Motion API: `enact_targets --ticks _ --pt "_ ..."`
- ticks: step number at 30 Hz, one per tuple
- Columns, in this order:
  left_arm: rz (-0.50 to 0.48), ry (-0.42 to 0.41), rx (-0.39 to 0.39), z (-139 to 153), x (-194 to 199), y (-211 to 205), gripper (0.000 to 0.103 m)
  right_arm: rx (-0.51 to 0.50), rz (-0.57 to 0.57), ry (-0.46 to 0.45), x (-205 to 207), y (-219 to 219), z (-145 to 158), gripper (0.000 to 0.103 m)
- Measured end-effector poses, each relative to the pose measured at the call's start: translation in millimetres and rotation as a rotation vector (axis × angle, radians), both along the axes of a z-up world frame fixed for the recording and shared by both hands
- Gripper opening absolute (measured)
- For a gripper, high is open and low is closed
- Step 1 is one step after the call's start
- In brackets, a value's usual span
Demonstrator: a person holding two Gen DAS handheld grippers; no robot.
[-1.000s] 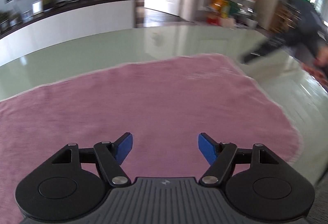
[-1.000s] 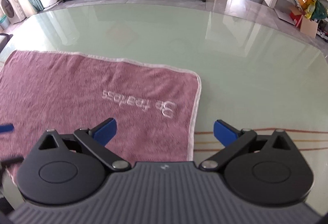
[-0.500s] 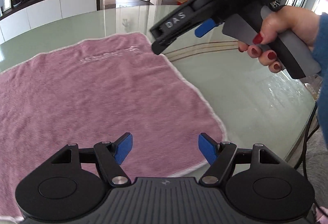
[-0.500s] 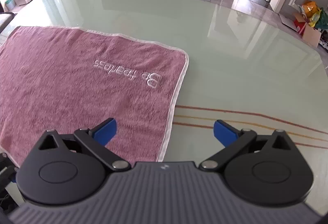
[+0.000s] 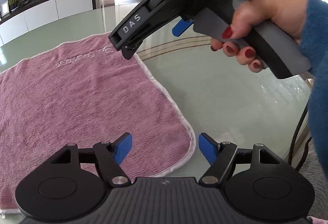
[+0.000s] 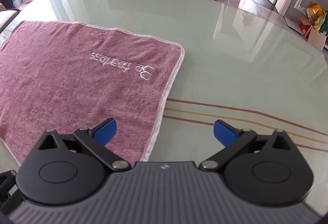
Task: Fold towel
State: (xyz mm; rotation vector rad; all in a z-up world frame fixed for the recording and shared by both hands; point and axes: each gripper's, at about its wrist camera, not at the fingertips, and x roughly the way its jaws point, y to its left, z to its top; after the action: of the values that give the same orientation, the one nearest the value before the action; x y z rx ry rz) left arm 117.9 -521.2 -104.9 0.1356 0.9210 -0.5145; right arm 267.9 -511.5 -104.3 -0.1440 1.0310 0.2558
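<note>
Pink towel (image 6: 71,84) lay flat on the glass table (image 6: 235,64) — its left part cut off.
Left gripper (image 5: 165,147) hung wide open over the near right corner; right gripper (image 6: 165,131), also wide, straddled the right hem — nothing held.

Fuzzy terry towel (image 5: 86,101) on glossy (mirror-like) glass table (image 6: 225,60).

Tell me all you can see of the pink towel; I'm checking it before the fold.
The towel is pink terry with a pale hemmed border and white embroidered lettering near one corner. It lies flat, unfolded, on the glass table, with a near corner reaching the table's edge. Neither open gripper touches it.
</note>
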Motion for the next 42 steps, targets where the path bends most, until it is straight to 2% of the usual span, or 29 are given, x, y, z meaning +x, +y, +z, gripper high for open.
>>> enact_targets --ticks 22,31,36,40,42 --pt "0.029 0.009 0.061 -27 11 -19 0.078 -0.005 -0.008 0.01 43 -20 -28 0.103" --pt "0.005 -0.016 0.082 -31 3 -20 0.081 -0.001 -0.063 -0.034 77 -22 -33 0.103" --pt "0.009 -0.015 0.062 -31 8 -24 0.082 -0.006 -0.073 -0.066 99 -10 -37 0.103" --pt "0.008 -0.015 0.035 -35 10 -30 0.08 -0.002 -0.084 -0.054 111 -6 -45 0.103" --pt "0.009 -0.022 0.029 -34 8 -29 0.076 0.011 -0.076 -0.062 112 -5 -46 0.102"
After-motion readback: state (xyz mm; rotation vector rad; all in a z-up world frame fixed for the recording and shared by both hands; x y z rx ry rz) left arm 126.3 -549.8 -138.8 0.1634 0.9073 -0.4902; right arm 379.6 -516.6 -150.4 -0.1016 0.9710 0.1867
